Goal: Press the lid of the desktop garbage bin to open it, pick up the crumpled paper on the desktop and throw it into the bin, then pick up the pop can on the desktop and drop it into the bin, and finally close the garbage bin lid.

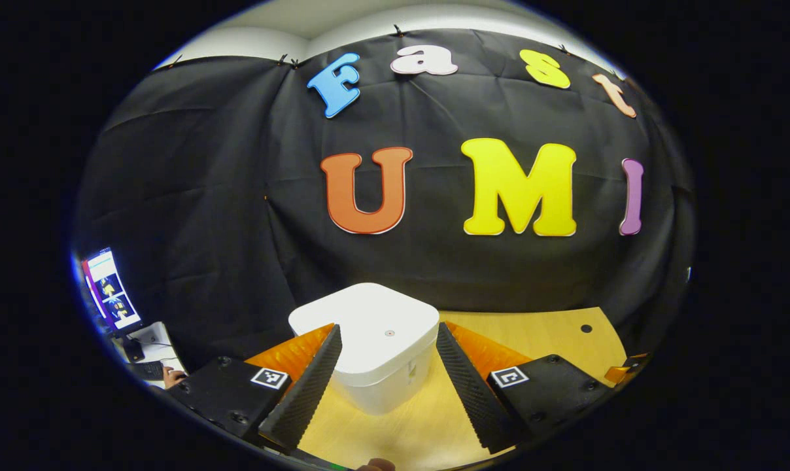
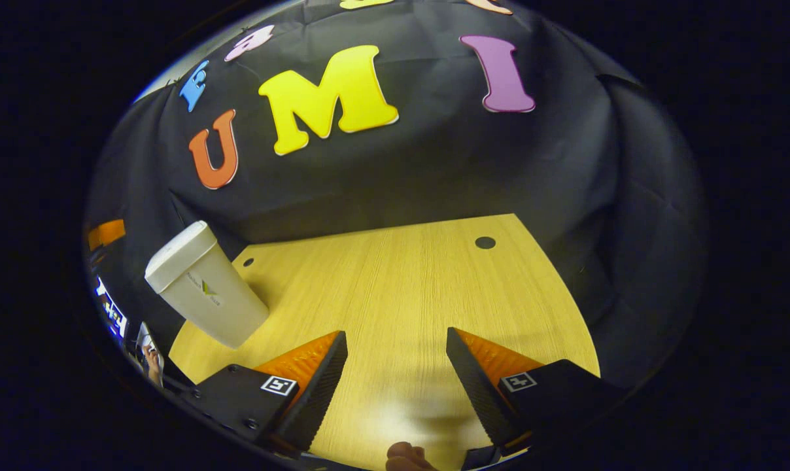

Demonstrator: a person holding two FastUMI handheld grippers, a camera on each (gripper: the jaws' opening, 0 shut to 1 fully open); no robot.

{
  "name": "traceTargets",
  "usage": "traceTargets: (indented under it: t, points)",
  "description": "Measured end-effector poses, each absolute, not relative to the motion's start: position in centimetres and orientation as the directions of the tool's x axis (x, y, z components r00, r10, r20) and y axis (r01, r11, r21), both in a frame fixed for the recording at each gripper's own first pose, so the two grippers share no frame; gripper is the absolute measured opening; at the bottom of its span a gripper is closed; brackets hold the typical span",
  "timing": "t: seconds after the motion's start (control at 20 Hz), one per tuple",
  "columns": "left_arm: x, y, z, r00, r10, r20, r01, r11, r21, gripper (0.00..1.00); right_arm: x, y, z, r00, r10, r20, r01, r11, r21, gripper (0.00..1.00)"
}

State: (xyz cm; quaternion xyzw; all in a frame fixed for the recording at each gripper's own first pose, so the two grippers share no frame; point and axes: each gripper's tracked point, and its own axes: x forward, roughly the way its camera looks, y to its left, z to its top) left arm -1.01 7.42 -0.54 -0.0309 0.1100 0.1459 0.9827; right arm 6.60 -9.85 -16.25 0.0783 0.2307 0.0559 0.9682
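The white garbage bin (image 1: pixel 375 343) stands lid-shut on the bench (image 1: pixel 539 333), dead ahead of the left hand-held gripper (image 1: pixel 385 379), whose wide-open, empty jaws frame it, while the equally open, empty right hand-held gripper (image 2: pixel 395 386) sits farther off

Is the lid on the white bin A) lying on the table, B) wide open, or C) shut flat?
C: the lid lies flat and shut on top of the white bin, which stands on the wooden table ahead of the open left gripper.
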Motion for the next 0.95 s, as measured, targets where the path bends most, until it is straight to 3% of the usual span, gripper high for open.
traceTargets:
  t: [0.2, 0.5, 0.6, 0.65, 0.95]
  points:
    - [-2.0, 4.1, -2.0, 0.954, 0.176, -0.242, -0.187, 0.982, -0.020, 0.97, 3.0, -9.2, -10.1, 0.945, 0.099, -0.312, -0.068, 0.992, 0.107, 0.93]
    - [-2.5, -0.8, -2.2, 0.976, 0.044, -0.213, -0.050, 0.999, -0.021, 0.97, -0.3, -7.8, -1.7, 0.999, 0.016, -0.049, -0.021, 0.995, -0.098, 0.97]
    - [-2.2, -1.5, -1.5, 0.984, 0.023, -0.179, -0.024, 1.000, -0.004, 0.97, -0.9, -6.8, -1.2, 1.000, 0.013, -0.028, -0.016, 0.994, -0.111, 0.93]
    - [-2.2, -1.7, -1.0, 0.987, 0.019, -0.160, -0.019, 1.000, 0.006, 0.97, -1.0, -6.5, -1.1, 1.000, 0.014, -0.021, -0.016, 0.995, -0.101, 0.96]
    - [-1.5, -1.2, 0.4, 0.995, 0.020, -0.100, -0.017, 0.999, 0.035, 0.96, -0.2, -4.8, -1.9, 0.998, 0.042, -0.050, -0.046, 0.996, -0.077, 0.94]
